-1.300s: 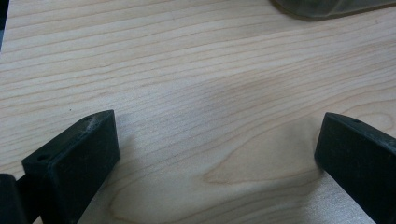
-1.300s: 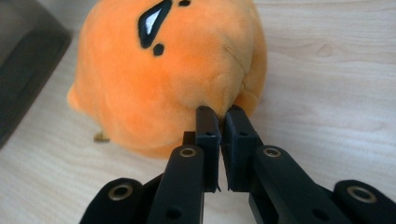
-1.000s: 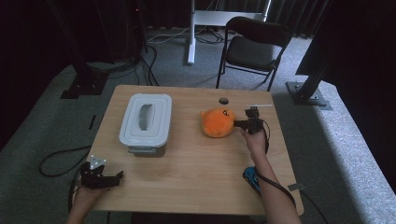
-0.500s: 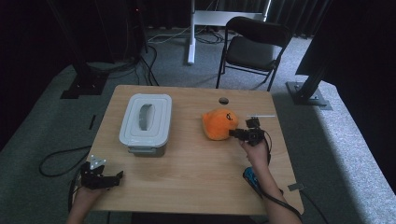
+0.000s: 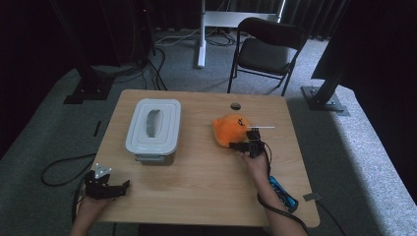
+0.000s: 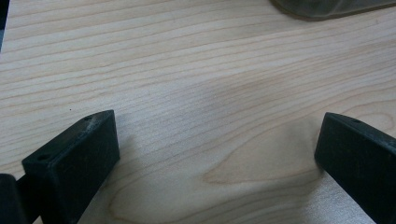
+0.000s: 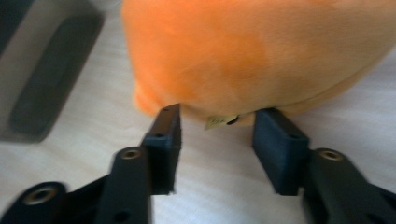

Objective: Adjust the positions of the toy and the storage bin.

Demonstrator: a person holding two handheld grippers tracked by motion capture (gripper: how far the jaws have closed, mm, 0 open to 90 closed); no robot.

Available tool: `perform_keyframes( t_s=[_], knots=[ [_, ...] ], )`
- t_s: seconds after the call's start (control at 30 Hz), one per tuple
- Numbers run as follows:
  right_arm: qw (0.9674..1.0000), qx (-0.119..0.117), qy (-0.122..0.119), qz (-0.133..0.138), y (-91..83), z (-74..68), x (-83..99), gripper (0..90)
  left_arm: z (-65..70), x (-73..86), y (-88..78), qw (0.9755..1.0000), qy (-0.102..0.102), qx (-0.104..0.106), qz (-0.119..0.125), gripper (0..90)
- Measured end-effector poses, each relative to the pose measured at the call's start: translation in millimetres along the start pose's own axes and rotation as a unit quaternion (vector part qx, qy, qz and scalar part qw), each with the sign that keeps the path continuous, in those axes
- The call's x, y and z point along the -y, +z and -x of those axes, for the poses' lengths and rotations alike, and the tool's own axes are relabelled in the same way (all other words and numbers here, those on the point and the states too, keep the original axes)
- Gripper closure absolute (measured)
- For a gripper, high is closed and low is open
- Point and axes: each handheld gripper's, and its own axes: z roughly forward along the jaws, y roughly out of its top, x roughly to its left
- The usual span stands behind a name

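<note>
I note a round, soft orange plush toy (image 5: 229, 129) toward the desk's (image 5: 196, 187) far right edge, just beyond my right gripper (image 7: 217, 133); jaws just opened, half-wide, tips at its underside.

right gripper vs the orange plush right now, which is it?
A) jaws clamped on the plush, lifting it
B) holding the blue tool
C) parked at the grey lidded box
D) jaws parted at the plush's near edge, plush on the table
D: the right gripper has its jaws apart at the lower edge of the orange plush, which lies on the table.
</note>
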Motion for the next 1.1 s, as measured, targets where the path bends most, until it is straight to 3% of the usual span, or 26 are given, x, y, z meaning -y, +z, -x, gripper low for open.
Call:
perform_keyframes(
  t_s=[0.1,0.23,0.27,0.33,0.57,0.73,1.1],
  knots=[
    [0.9998,0.016,0.002,0.013,0.3,3.3,-4.4,60.7,0.0,0.0,0.0,1.0,0.0,0.0,0.0,0.3],
    [0.9997,0.019,0.01,0.013,0.8,9.5,-8.8,74.4,0.0,0.0,0.0,1.0,0.0,0.0,0.0,0.3],
    [0.9997,0.02,0.007,0.014,0.7,10.9,-9.6,82.2,0.0,0.0,0.0,1.0,0.0,0.0,0.0,0.3],
    [0.9997,0.019,0.003,0.012,0.3,12.4,-10.6,86.6,0.0,0.0,0.0,1.0,0.0,0.0,0.0,0.3],
    [0.9996,0.013,-0.023,-0.006,-9.8,14.2,-7.5,88.4,0.0,0.0,0.0,1.0,0.0,0.0,0.0,0.3],
    [0.9986,0.026,-0.045,-0.011,-26.2,21.9,-3.0,88.3,0.0,0.0,0.0,1.0,0.0,0.0,0.0,0.3],
    [0.9982,0.057,-0.02,0.001,-54.3,68.1,-13.9,87.9,0.0,0.0,0.0,1.0,0.0,0.0,0.0,0.3]
  ],
)
